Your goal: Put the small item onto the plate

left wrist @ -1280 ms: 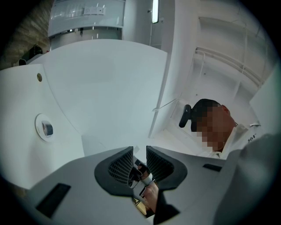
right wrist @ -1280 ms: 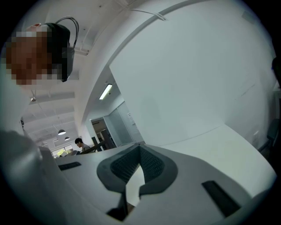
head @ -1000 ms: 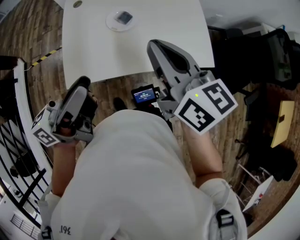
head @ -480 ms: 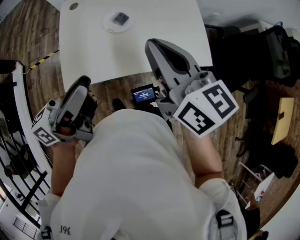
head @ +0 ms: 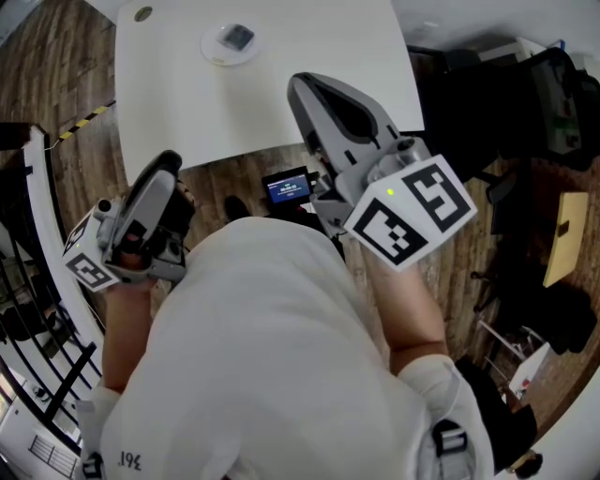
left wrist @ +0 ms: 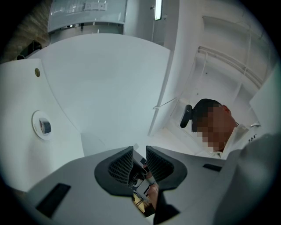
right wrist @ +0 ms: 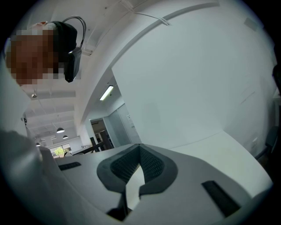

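A small white plate (head: 228,43) lies on the white table (head: 319,56) at the far side, and a small dark squarish item (head: 237,37) rests on it. The left gripper view shows the plate (left wrist: 39,132) and the item (left wrist: 45,127) at the left. My left gripper (head: 165,165) hangs over the wooden floor short of the table's near edge. Its pads (left wrist: 124,162) stand a narrow gap apart with nothing between them. My right gripper (head: 298,86) is raised over the table's near edge, shut and empty, its tips (right wrist: 140,147) touching.
A small round cap (head: 142,14) sits in the table's far left corner. A device with a lit screen (head: 287,188) hangs in front of the person. A black railing (head: 37,309) runs along the left, and dark furniture (head: 525,103) and a yellow object (head: 561,239) stand at the right.
The table and plate have slid slightly up and left in the head view. Both grippers keep almost the same place and the same jaw setting.
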`<state>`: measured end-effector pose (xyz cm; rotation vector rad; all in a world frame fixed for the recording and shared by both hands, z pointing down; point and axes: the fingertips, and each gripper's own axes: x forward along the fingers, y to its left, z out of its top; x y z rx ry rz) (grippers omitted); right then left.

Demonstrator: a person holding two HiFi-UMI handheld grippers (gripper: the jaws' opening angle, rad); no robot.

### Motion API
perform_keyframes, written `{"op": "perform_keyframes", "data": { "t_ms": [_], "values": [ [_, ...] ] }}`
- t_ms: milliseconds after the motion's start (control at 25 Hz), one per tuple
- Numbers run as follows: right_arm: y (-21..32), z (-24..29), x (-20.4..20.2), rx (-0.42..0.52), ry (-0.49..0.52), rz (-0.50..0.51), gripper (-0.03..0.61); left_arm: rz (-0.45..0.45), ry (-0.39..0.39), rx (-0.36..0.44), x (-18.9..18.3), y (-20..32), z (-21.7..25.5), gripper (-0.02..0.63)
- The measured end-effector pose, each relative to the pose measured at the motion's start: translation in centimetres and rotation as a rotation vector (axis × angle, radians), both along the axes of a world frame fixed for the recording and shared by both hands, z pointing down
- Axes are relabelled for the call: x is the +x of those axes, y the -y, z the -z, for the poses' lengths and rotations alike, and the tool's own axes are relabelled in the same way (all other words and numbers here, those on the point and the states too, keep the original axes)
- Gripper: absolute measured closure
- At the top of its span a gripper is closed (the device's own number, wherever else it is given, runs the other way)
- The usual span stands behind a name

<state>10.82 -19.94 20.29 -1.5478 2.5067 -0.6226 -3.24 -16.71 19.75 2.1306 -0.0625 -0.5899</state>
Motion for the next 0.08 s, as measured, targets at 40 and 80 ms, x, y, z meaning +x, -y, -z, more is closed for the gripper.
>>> {"op": "perform_keyframes", "data": {
  "t_ms": [40,80],
  "values": [
    [0.06,-0.01,-0.04,-0.001,0.000,0.001,0.578,0.000,0.000,0.000,0.00,0.03,0.01,0.518],
    [0.12,-0.03,-0.08,-0.002,-0.001,0.003,0.578,0.000,0.000,0.000,-0.01,0.06,0.02,0.518]
  ]
}}
